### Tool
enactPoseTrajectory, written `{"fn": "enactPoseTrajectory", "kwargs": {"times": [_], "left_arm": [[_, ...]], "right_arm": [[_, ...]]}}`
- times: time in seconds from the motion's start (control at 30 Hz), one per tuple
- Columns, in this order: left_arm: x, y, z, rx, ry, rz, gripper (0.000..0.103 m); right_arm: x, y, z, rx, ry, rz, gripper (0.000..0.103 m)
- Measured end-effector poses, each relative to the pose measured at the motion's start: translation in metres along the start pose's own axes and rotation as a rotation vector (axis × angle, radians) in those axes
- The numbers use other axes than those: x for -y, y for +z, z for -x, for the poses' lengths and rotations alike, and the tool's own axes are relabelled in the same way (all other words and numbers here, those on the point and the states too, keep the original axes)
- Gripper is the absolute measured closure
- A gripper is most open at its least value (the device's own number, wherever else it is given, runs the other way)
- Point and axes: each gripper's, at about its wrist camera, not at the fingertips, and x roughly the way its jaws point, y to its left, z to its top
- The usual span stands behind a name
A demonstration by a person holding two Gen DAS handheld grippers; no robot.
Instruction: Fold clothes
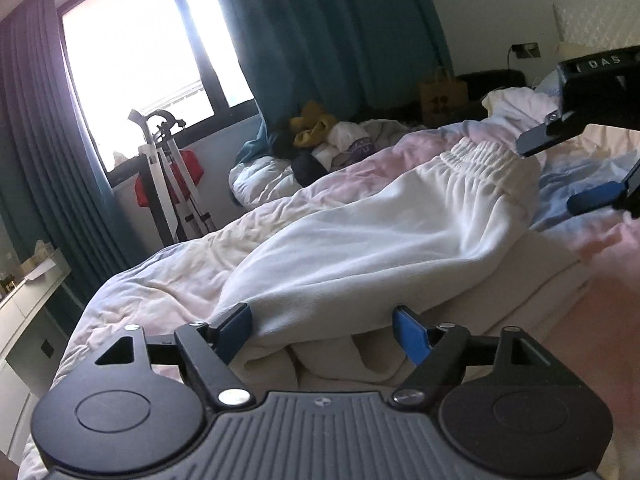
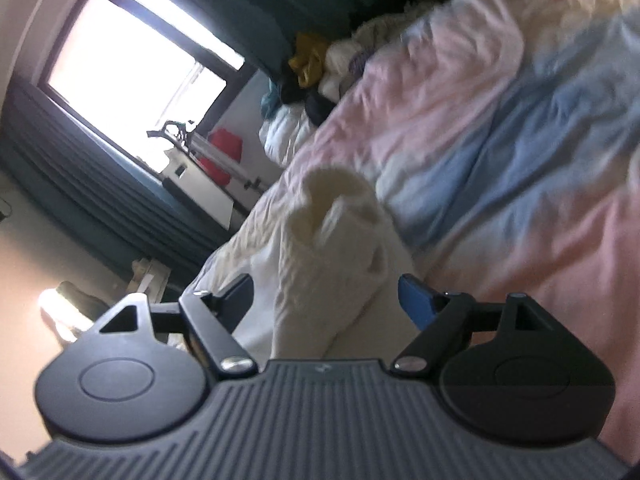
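White sweatpants lie across the pastel duvet, their elastic waistband at the far end from the left gripper. That gripper's fingers stand wide apart on either side of the near edge of the sweatpants, gripping nothing. The right gripper hovers just beside the waistband with its fingers apart too. Beyond the sweatpants, a heap of clothes sits at the duvet's far edge, below the teal curtain.

White sweatpants lie stretched across the bed, elastic waistband at the far end, rumpled.
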Motion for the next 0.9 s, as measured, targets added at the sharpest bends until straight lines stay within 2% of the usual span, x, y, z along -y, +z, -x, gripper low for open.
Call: {"fn": "enactPoseTrajectory", "kwargs": {"times": [0.13,0.3,0.37,0.47,0.6,0.77,0.83,0.87,0.9], "left_arm": [[0.001,-0.001,-0.004,-0.004,0.002,0.021,0.024],[-0.001,0.002,-0.009,-0.012,0.0,0.068,0.024],[-0.002,0.004,-0.008,-0.014,-0.001,0.084,0.024],[-0.003,0.004,-0.007,-0.016,-0.004,0.093,0.024],[-0.003,0.006,-0.006,-0.017,-0.007,0.104,0.024],[-0.004,0.006,-0.003,-0.013,-0.017,0.111,0.024],[-0.006,0.007,-0.002,-0.01,-0.024,0.12,0.024],[-0.007,0.007,-0.001,-0.004,-0.031,0.126,0.024],[-0.007,0.007,0.0,0.002,-0.039,0.132,0.024]], "right_arm": [[-0.001,-0.006,-0.011,-0.045,0.075,-0.061,0.021],[-0.001,-0.013,-0.032,-0.107,0.072,-0.044,0.021],[0.003,-0.014,-0.037,-0.126,0.1,-0.076,0.021],[0.006,-0.013,-0.039,-0.124,0.152,-0.113,0.021],[0.007,-0.014,-0.048,-0.116,0.159,-0.13,0.022],[0.016,-0.014,-0.053,-0.109,0.129,-0.171,0.048],[0.019,-0.014,-0.05,-0.102,0.112,-0.182,0.068],[0.02,-0.015,-0.049,-0.098,0.1,-0.182,0.071],[0.021,-0.015,-0.048,-0.095,0.089,-0.182,0.079]]}}
